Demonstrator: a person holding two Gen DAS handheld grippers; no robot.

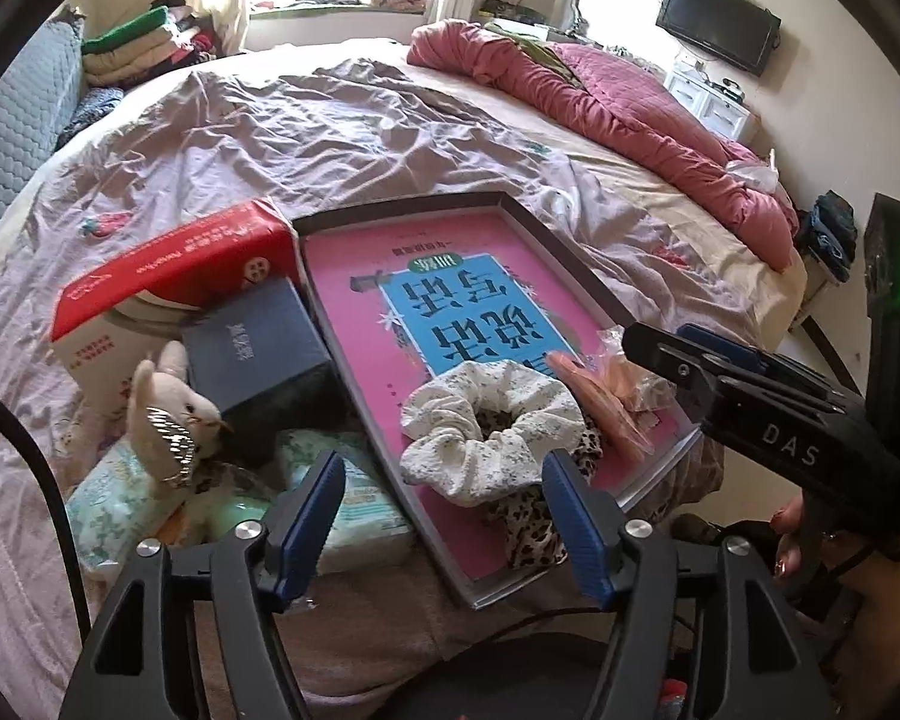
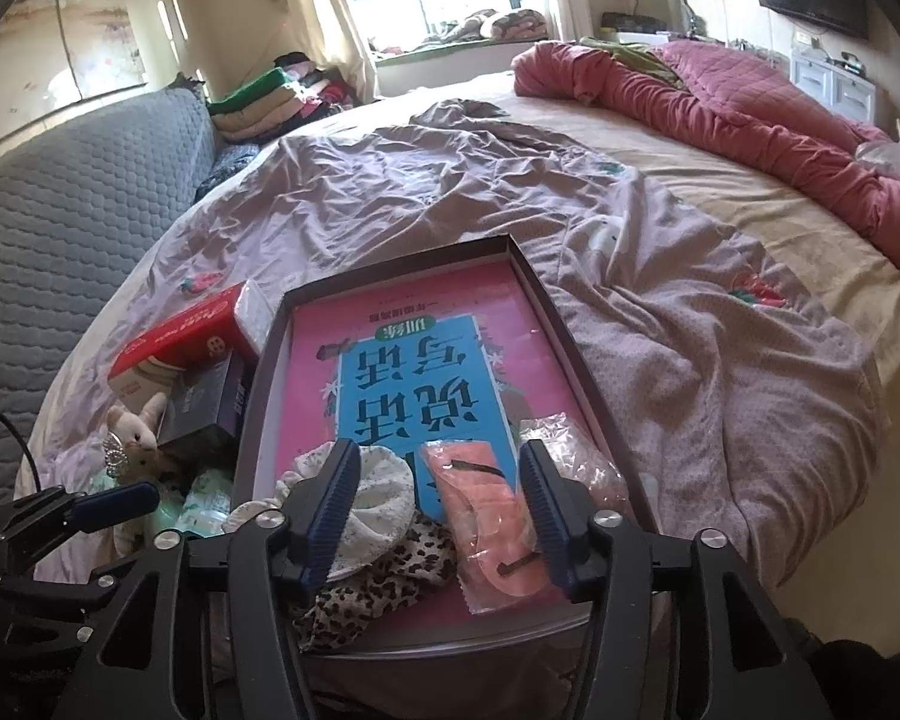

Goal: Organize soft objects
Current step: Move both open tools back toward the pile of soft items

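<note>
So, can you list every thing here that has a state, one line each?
Left gripper: open, empty.
Right gripper: open, empty.
Tray: uncovered, lying on the bed.
White scrunchie: in the tray, loose.
Leopard scrunchie: partly under the white one.
Orange packet: sealed, flat in the tray.
Bunny: outside the tray.

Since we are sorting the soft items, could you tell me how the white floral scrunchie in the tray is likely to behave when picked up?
The white scrunchie is gathered, puffy fabric, so it will probably squash and flop rather than hold shape. It looks light. It overlaps the leopard-print scrunchie, which might drag along.
</note>
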